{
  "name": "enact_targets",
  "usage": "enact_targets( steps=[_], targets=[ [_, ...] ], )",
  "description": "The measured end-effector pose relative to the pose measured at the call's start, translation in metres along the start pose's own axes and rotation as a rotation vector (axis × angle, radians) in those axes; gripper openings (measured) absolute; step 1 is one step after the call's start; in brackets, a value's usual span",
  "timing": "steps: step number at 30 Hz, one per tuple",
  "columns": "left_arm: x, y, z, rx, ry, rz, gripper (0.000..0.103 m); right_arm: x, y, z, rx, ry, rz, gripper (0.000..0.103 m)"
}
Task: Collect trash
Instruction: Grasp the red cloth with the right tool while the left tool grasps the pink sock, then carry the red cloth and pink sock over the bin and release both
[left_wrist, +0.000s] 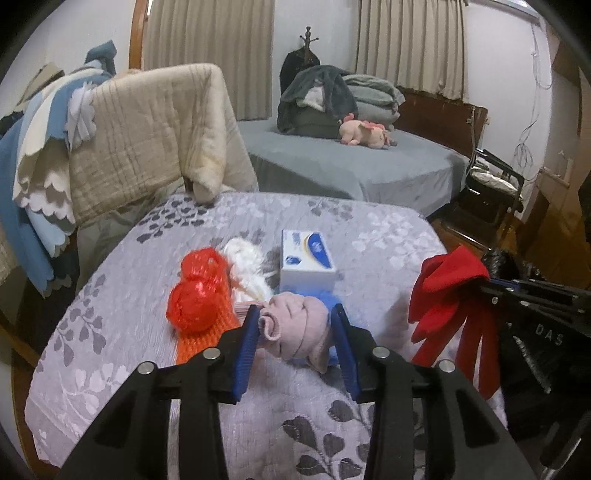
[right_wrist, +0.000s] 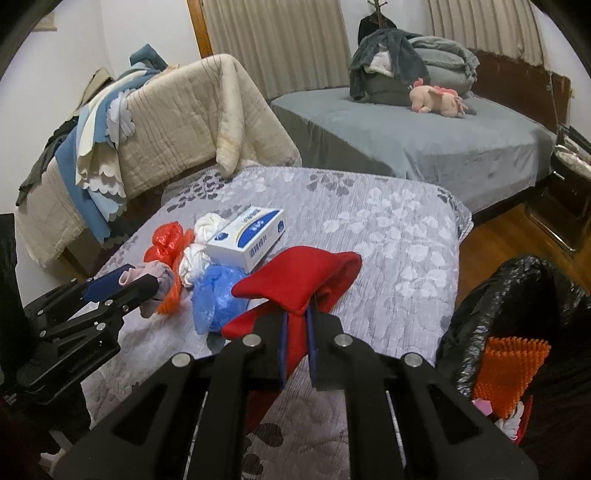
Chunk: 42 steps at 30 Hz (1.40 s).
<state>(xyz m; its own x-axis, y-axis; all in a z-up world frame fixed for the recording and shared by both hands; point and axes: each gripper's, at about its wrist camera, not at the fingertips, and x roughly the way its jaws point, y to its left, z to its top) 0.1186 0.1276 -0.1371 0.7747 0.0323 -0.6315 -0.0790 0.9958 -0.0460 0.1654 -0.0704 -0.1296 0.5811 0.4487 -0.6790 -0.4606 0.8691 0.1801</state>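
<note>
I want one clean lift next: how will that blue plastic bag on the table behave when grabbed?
The blue plastic bag is crumpled thin film, so probably very light and floppy. It may slip or stretch between the fingers. It touches the white bundle, which might drag along.

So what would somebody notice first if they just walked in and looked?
Probably the bright red glove, pinched in the right gripper above the leafy grey bedspread. Next, the left gripper open around a pink sock, and the black trash bag waiting at the right.
</note>
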Motion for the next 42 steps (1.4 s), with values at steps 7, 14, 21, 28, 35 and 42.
enact_targets(
  steps=[7, 14, 21, 28, 35, 42],
  targets=[
    [-0.015, -0.019, 0.011, 0.021, -0.032, -0.023, 0.039, -0.026, -0.005, 0.007, 0.0, -0.041, -0.005, 0.008],
    [-0.025, -0.037, 0.019, 0.037, -0.05, -0.052, 0.039, -0.048, -0.013, 0.01, 0.008, -0.077, -0.018, 0.008],
    [-0.035, -0.061, 0.027, 0.057, -0.07, -0.094, 0.039, -0.075, -0.032, 0.009, 0.032, -0.112, -0.05, 0.008],
    [-0.039, -0.094, 0.031, 0.084, -0.074, -0.158, 0.039, -0.106, -0.064, -0.001, 0.069, -0.14, -0.121, 0.008],
    [-0.037, -0.142, 0.036, 0.13, -0.08, -0.248, 0.039, -0.133, -0.102, -0.017, 0.111, -0.144, -0.211, 0.008],
    [-0.031, -0.196, 0.035, 0.193, -0.076, -0.341, 0.039, -0.155, -0.139, -0.036, 0.16, -0.149, -0.29, 0.008]
  ],
)
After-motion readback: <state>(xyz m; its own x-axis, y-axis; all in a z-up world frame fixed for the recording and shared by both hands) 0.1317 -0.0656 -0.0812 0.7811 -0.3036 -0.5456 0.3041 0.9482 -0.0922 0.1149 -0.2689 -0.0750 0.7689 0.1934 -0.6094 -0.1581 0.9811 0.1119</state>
